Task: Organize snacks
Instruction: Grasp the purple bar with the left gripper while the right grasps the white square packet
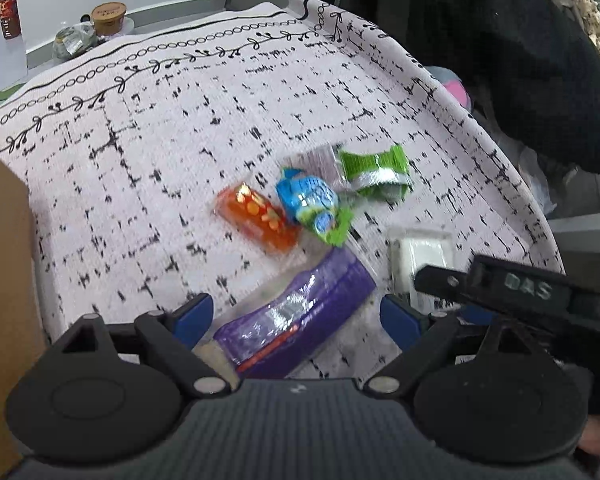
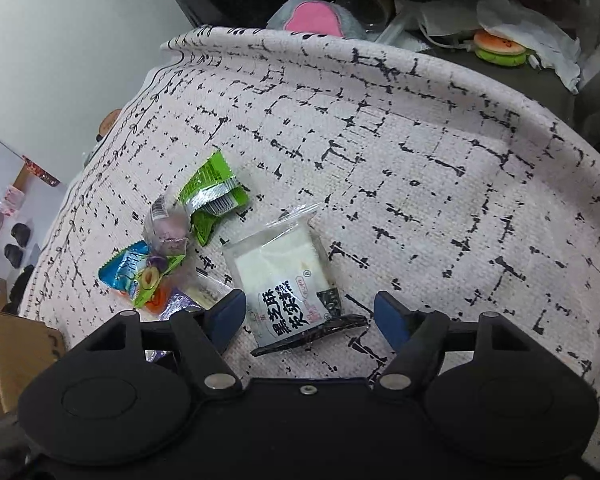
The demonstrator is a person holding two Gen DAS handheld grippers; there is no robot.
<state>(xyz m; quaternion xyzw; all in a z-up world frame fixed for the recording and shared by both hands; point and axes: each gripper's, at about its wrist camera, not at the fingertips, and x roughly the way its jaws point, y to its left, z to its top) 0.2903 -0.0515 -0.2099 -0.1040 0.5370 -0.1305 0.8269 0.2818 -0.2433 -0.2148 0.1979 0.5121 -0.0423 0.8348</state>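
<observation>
Several snack packets lie on a white black-flecked tablecloth (image 1: 180,120). My left gripper (image 1: 296,316) is open, its blue pads either side of a purple packet (image 1: 300,316) lying on the cloth. Beyond lie an orange packet (image 1: 260,220), a blue-green packet (image 1: 312,208), a green packet (image 1: 376,172) and a white packet (image 1: 420,252). My right gripper (image 2: 310,316) is open around the near end of the white packet with black lettering (image 2: 288,280). The green packet (image 2: 212,200) and the blue-green packet (image 2: 136,272) lie to its left. The right gripper (image 1: 500,288) shows in the left wrist view.
A cardboard box (image 1: 4,280) stands at the left of the table; it also shows in the right wrist view (image 2: 16,352). A cup (image 1: 108,18) and a red bottle (image 1: 9,12) stand beyond the far edge. A plush toy (image 2: 312,16) and a burger toy (image 2: 500,52) lie past the right edge.
</observation>
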